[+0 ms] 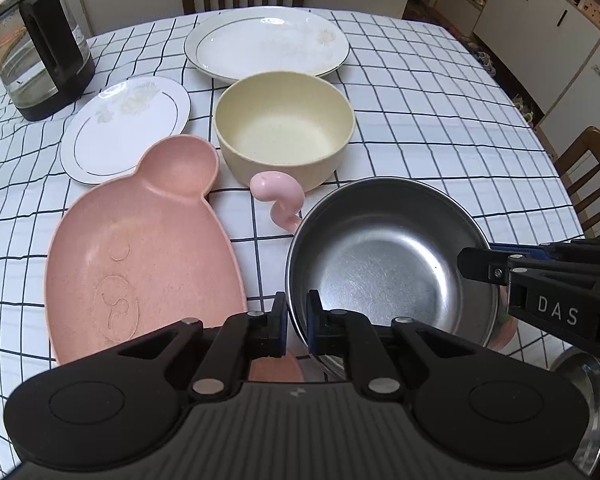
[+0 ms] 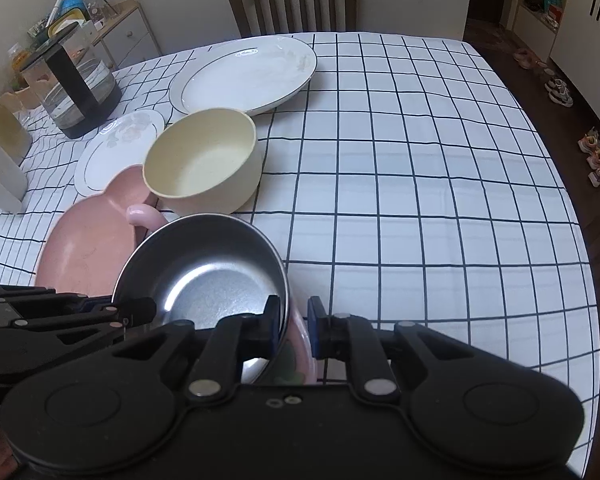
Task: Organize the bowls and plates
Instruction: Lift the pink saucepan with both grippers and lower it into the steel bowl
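Between both grippers' pads, steel bowl [image 1: 384, 256].

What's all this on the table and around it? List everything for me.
Steel bowl: one, silver, nearest, sitting in a pink dish; both tongs clamp its rim.
Pink dish: one, under the steel bowl, mostly hidden.
Pink animal-shaped plate: one, left of the steel bowl.
Cream bowl: one, centre.
Small white plate: one, gold-rimmed, left of the cream bowl.
Large oval plate: one, white, far side.
Glass kettle: one, black handle, far left.
Checked tablecloth: one, white with dark lines.
Chairs: two, wooden.
Left tongs: black, shut.
Right tongs: black, shut.
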Motion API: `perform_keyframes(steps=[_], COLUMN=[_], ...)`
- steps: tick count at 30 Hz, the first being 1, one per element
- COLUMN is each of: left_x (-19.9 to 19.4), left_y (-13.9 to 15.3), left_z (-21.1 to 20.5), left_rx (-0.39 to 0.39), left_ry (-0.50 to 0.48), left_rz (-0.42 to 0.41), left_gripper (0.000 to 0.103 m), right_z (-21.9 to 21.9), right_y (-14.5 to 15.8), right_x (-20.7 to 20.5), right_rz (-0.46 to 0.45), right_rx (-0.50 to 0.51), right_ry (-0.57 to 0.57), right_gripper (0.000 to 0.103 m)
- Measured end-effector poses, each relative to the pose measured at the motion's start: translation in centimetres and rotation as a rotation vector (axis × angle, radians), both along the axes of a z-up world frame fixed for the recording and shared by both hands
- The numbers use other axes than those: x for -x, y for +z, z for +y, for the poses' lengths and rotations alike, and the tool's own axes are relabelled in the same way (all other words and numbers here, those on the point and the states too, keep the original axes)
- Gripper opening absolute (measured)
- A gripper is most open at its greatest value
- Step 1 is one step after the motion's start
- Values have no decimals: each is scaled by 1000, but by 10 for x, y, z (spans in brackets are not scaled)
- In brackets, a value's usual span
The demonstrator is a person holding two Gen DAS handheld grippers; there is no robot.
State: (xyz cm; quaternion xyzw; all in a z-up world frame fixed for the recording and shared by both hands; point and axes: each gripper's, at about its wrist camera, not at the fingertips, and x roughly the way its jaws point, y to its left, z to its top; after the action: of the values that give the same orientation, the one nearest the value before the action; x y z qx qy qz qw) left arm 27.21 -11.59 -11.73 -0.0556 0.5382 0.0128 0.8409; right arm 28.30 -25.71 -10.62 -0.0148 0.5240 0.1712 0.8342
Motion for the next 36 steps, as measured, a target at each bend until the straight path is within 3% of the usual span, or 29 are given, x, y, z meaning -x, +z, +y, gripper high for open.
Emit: perform_keyframes(steps=[11,22,28,36], left_x=[27,60,80,104], left_y=[42,77,82,67], left_z=[-12,-51,-89,-143], left_rx=[21,31,28,20], left_ry=[-46,-175,-288,-438], left_rz=[-56,-86,-76,-54], left_gripper=[8,8,8,8], right_z=[-17,-50,-86,-136], right_y=[40,83,88,79], right_x=[29,76,112,160], right_rz=[-46,-117,-113,-85], right_rx=[-35,-37,-46,-61], right_ry=[-38,-105,-182,-329], right_gripper=[14,15,14,15])
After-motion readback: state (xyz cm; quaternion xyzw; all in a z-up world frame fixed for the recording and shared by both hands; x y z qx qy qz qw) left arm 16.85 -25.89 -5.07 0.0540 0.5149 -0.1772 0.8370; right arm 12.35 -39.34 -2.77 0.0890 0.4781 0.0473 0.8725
